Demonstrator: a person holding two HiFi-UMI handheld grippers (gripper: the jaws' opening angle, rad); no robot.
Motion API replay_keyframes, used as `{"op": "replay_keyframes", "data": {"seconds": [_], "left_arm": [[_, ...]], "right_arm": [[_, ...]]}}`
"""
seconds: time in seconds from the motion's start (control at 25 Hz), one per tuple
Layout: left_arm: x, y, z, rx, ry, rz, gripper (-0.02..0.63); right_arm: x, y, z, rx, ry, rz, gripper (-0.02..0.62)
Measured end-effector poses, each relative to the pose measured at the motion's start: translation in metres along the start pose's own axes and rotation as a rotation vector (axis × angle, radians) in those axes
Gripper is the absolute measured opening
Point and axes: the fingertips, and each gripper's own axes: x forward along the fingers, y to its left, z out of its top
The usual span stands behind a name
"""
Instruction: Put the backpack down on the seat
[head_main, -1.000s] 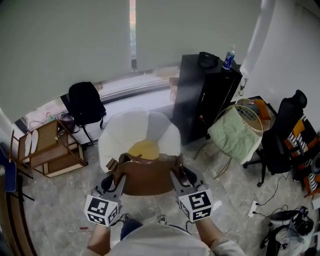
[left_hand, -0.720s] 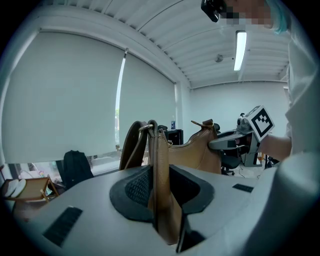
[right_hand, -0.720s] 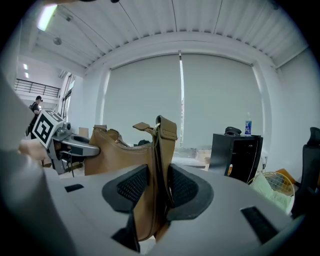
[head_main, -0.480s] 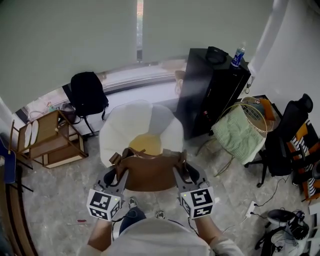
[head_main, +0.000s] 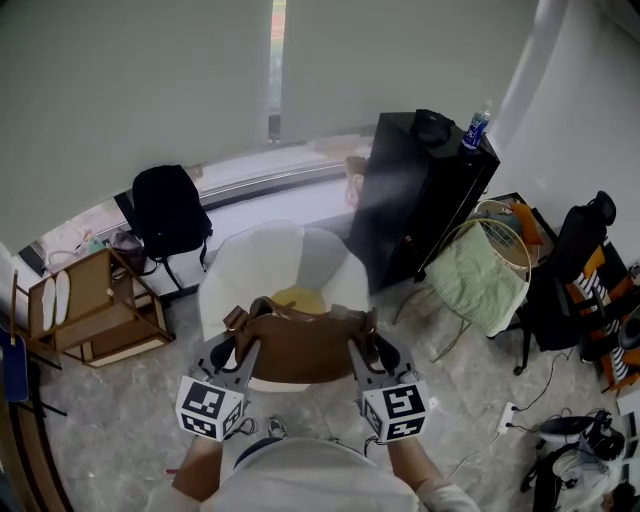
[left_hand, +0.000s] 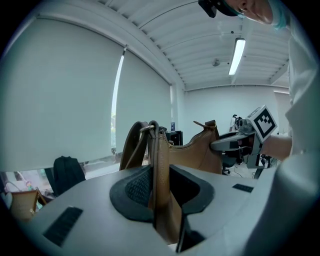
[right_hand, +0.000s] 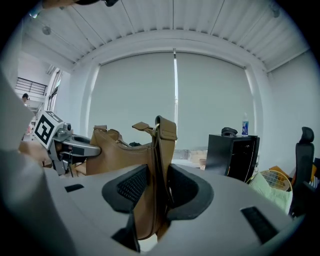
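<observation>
A brown leather bag (head_main: 300, 345) hangs between my two grippers, over the front part of a white petal-shaped seat (head_main: 240, 262) with a yellow cushion (head_main: 298, 299). My left gripper (head_main: 238, 352) is shut on the bag's left end, where the strap (left_hand: 156, 165) runs between its pads. My right gripper (head_main: 362, 349) is shut on the bag's right end, its strap (right_hand: 159, 165) pinched between the pads. The bag's body (right_hand: 120, 152) stretches across to the other gripper in both gripper views.
A black cabinet (head_main: 420, 195) with a bottle (head_main: 476, 128) stands right of the seat. A black backpack (head_main: 170, 212) leans at the back left, by a wooden shelf (head_main: 95, 305). A green-draped basket (head_main: 482, 270) and an office chair (head_main: 570, 280) lie right.
Both grippers have carried the bag forward, so it now covers more of the seat's front and part of the yellow cushion. The grips are unchanged.
</observation>
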Motion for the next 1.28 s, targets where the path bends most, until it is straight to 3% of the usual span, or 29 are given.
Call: {"op": "replay_keyframes", "data": {"seconds": [0.32, 0.6, 1.28], "left_arm": [[0.011, 0.047, 0.002, 0.018, -0.006, -0.073, 0.107], [0.03, 0.054, -0.005, 0.001, 0.006, -0.085, 0.107], [0.088, 0.035, 0.01, -0.042, 0.017, 0.062, 0.107]], "right_arm": [[0.036, 0.018, 0.009, 0.014, 0.008, -0.068, 0.155], [0.053, 0.009, 0.001, 0.023, 0.036, -0.072, 0.155], [0.089, -0.065, 0.006, 0.002, 0.025, 0.094, 0.155]]}}
